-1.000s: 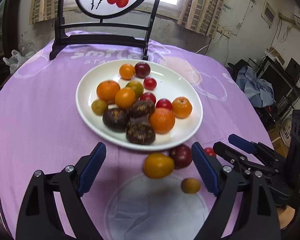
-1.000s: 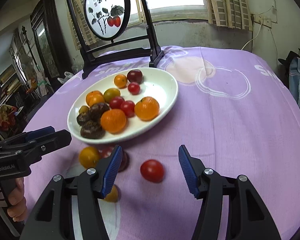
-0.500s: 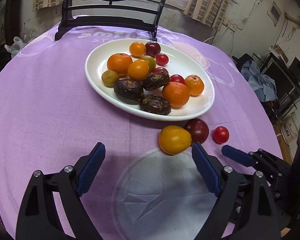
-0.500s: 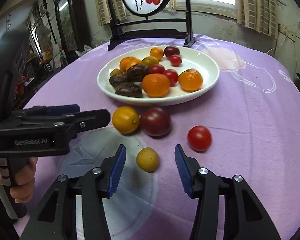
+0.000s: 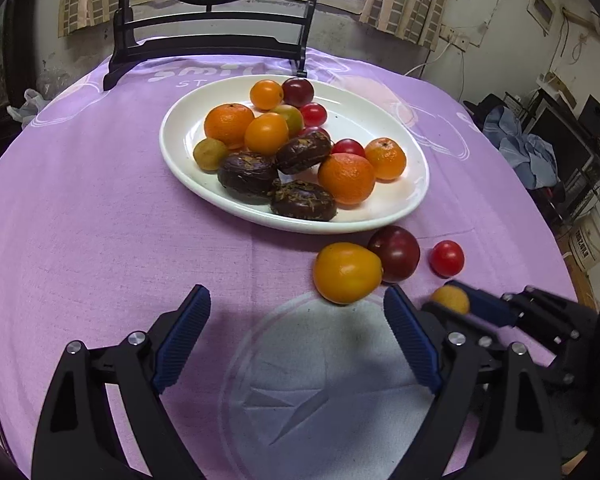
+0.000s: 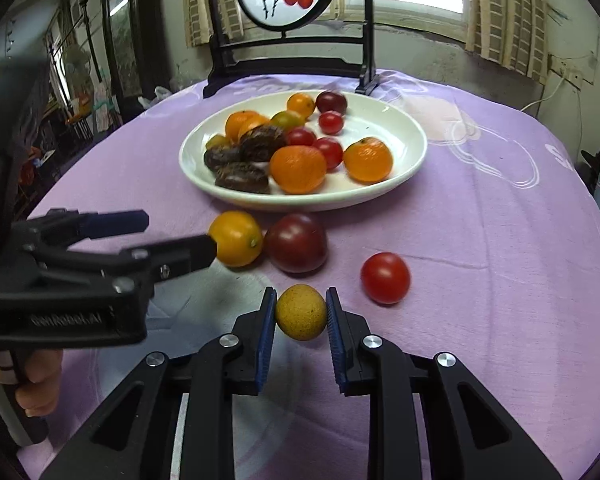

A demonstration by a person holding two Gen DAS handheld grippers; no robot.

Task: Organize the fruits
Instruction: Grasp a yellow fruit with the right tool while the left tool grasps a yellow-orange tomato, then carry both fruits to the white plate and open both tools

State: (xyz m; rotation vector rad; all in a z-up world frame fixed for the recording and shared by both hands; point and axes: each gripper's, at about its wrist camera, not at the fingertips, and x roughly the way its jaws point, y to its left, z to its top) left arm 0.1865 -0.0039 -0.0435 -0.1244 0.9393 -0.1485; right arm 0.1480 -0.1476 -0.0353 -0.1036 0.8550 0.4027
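The left gripper (image 6: 172, 236) stands wide open and empty just beside the orange-yellow fruit (image 6: 236, 244), apparently waiting its turn, with the white plate (image 6: 404, 168) of gathered fruit beyond it on the purple tablecloth (image 6: 500, 280). Right of that fruit, touching it, lies the dark plum (image 6: 296, 242); nearer, the right gripper (image 6: 300, 312), its jaws having just been closing, clamps the small yellow fruit (image 6: 300, 312) by its sides, presumably to carry it to the plate. The red tomato (image 6: 385, 278) sits loose furthest right, not yet collected.
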